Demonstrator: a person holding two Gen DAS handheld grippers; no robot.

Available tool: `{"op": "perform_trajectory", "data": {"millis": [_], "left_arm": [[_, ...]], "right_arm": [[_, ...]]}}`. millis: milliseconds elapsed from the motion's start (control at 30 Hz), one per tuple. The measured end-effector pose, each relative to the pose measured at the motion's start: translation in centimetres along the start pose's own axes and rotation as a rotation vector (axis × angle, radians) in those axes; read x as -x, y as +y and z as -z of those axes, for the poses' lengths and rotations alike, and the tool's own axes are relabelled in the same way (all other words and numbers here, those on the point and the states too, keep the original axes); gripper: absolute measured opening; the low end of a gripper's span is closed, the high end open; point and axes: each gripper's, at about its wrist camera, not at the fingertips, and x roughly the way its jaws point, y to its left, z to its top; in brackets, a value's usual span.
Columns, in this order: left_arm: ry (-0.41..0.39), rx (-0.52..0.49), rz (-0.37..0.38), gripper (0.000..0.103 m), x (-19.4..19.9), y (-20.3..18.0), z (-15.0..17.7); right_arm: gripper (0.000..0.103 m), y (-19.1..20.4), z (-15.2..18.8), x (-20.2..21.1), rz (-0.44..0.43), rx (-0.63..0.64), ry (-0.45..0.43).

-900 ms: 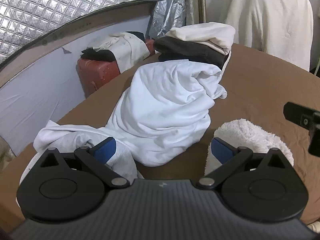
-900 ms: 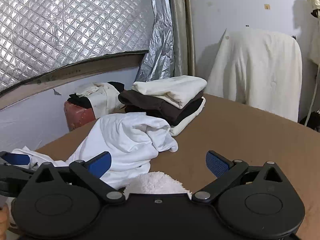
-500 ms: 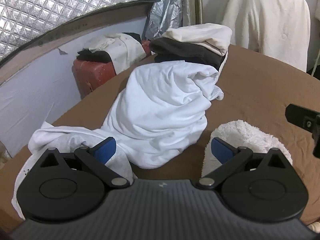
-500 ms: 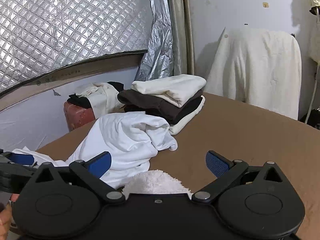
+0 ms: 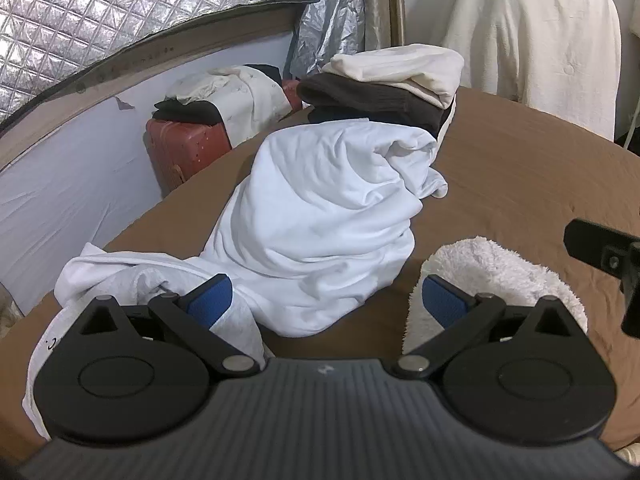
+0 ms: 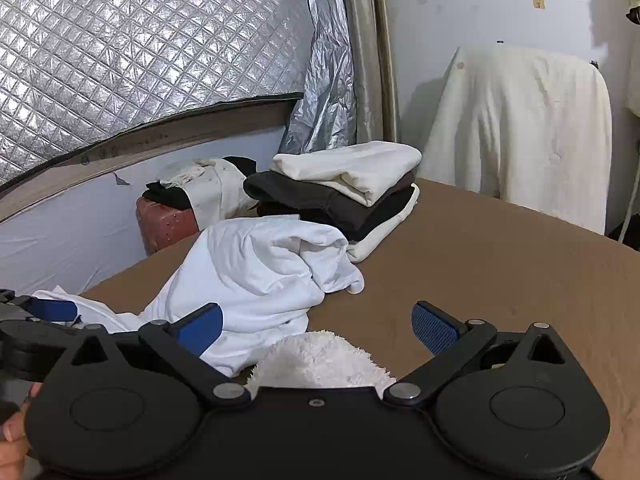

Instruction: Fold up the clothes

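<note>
A crumpled white garment [image 5: 320,216] lies in a heap on the brown table [image 5: 520,168]; it also shows in the right wrist view [image 6: 256,268]. A fluffy white towel [image 5: 492,276] lies at its right, close under the right gripper [image 6: 316,322]. A stack of folded clothes [image 5: 384,84], cream on top of dark ones, sits behind the heap. My left gripper [image 5: 326,298] is open and empty, just short of the white garment's near end. My right gripper is open and empty above the towel [image 6: 320,356].
A red suitcase [image 5: 184,152] with clothes piled on it stands beyond the table's far left edge. A cream cloth [image 5: 532,28] hangs over a chair behind the table. A quilted silver sheet [image 6: 140,40] covers the wall.
Both grippers have drifted slightly back and up, so the clothes sit a little lower in view. Nothing was grasped or released.
</note>
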Motion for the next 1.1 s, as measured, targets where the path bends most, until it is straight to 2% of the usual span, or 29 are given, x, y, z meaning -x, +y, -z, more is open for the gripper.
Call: {"op": "perform_trajectory", "data": {"millis": [1100], "left_arm": [[0.039,0.008,-0.001,0.103,-0.79,-0.35,0.28]], "right_arm": [[0.102,0.03,0.30,-0.26,-0.017,0.007,0.013]]}}
